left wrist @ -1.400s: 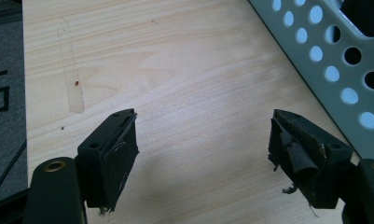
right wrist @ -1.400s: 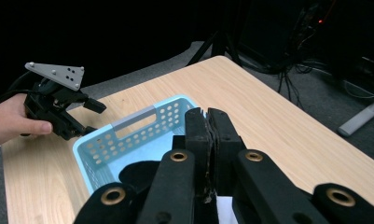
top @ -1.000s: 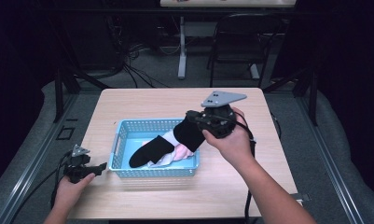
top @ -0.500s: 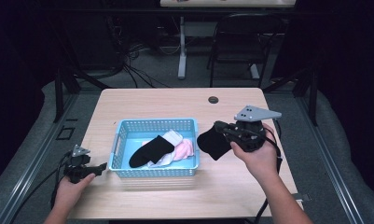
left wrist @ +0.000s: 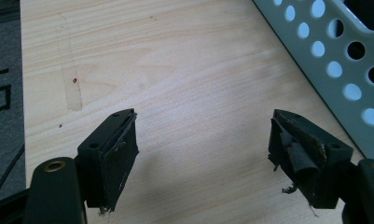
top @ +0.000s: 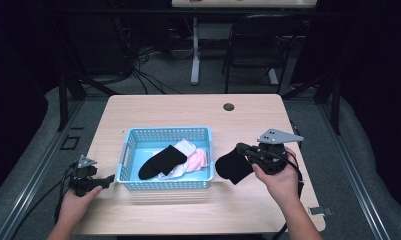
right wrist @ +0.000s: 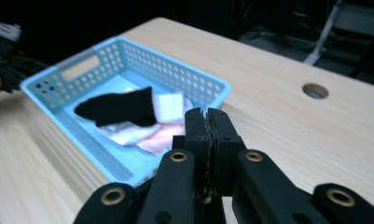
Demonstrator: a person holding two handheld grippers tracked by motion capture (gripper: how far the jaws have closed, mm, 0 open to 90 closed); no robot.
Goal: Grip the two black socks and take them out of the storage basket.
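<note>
A light blue basket (top: 163, 131) stands on the wooden table, left of centre. Inside lie a black sock (top: 162, 161), a white sock (top: 187, 146) and a pink sock (top: 199, 161). My right gripper (top: 239, 149) hovers just right of the basket, shut on a second black sock (top: 233, 167) that hangs low over the table. In the right gripper view the jaws (right wrist: 207, 114) are pressed together, with the basket (right wrist: 58, 79) and its black sock (right wrist: 117, 108) beyond. My left gripper (top: 109, 179) rests open by the basket's left end, its fingers (left wrist: 121, 149) wide apart over bare wood beside the basket wall (left wrist: 329, 70).
A round cable hole (top: 229, 106) sits near the table's far edge, also seen as the hole (right wrist: 315, 90) ahead of my right gripper. Bare tabletop (top: 268, 120) stretches right of and behind the basket. A chair (top: 253, 55) and table legs stand on the floor beyond.
My right gripper has carried the black sock from above the basket to the right and downward, clear of the basket's right wall. The left gripper has stayed put.
</note>
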